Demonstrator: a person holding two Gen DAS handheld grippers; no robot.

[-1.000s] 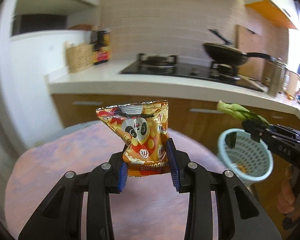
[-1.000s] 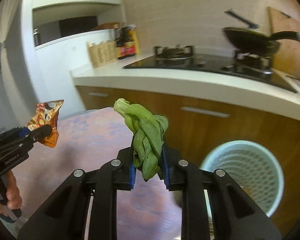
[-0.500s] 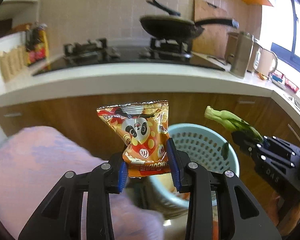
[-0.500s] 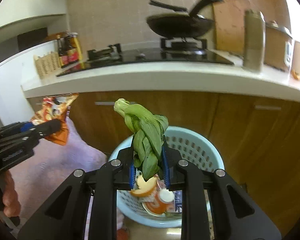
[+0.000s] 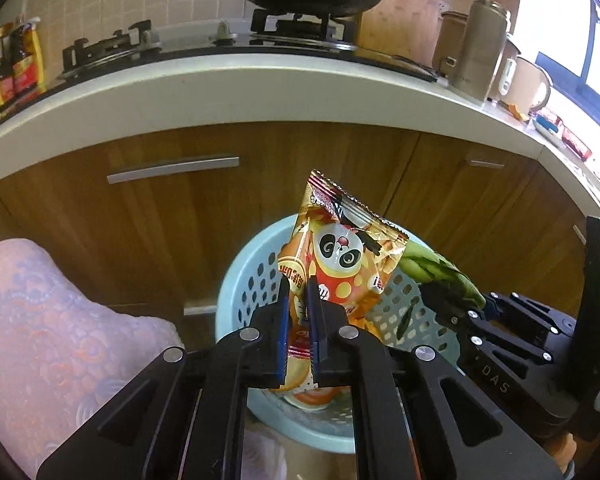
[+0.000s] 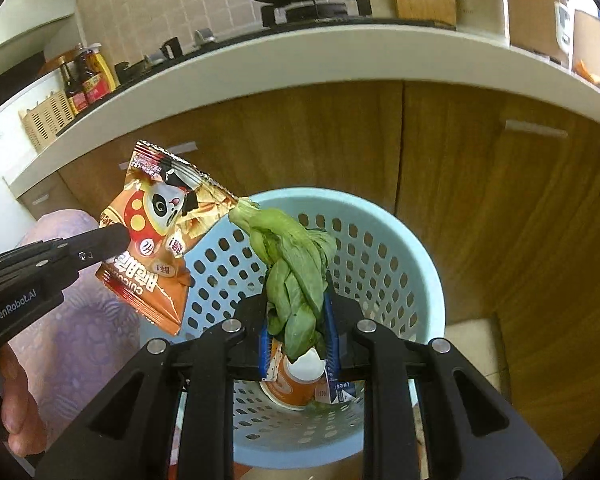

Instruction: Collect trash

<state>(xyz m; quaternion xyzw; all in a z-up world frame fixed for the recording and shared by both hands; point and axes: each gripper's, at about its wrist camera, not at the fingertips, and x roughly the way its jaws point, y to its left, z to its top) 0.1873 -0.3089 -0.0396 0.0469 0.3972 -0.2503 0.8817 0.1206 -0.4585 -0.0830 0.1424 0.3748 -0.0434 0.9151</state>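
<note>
Above the blue basket (image 6: 412,248), the left gripper (image 5: 298,344) is closing on a light, crinkly, slippery snack bag (image 5: 340,264), pinched near its bottom seam; the right gripper (image 6: 296,344) clamps limp greens (image 6: 296,276) mid-bunch; both likely fall easily.

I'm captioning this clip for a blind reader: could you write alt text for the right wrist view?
Right tongs grip a limp green leafy vegetable above a pale blue perforated plastic bin already holding an orange cup. At left, the left tongs, closing, pinch an orange panda-printed snack wrapper by the bin's rim, below a wooden kitchen cabinet.
</note>
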